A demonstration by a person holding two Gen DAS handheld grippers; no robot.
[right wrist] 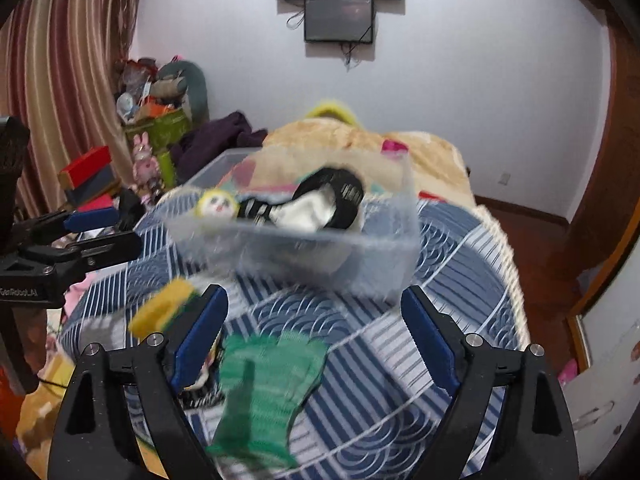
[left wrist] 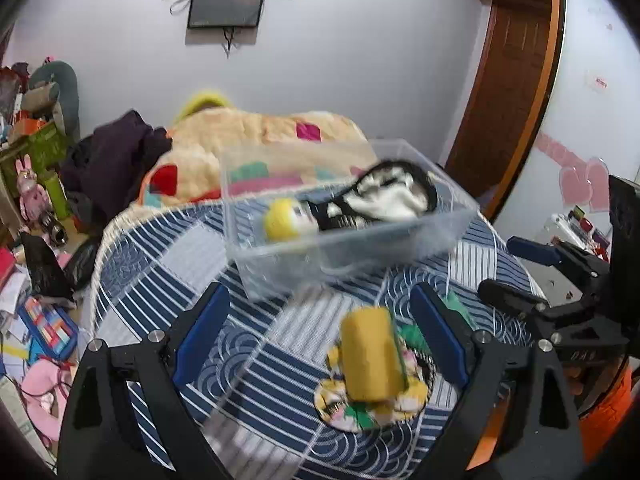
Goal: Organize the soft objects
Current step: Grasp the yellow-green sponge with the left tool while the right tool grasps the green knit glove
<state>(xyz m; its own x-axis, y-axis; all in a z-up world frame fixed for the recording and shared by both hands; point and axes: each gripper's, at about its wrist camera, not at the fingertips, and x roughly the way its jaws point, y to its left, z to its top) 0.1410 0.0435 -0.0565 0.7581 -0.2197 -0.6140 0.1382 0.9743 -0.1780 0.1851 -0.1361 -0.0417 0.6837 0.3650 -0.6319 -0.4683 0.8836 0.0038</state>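
Left wrist view shows the left gripper [left wrist: 320, 336] wide open over a yellow sponge [left wrist: 370, 360], while the right gripper [right wrist: 316, 336] gapes empty above a green glove [right wrist: 272, 384] on the quilt [right wrist: 460, 264].

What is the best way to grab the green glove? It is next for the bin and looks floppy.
Pinch the green glove across its wide palm, coming down from above with the right gripper, whose open jaws already straddle it. It lies flat on the quilt, so a side approach finds no edge; the thin cuff would bunch.

"GenRobot.AI" on left hand-held gripper [right wrist: 120, 232]
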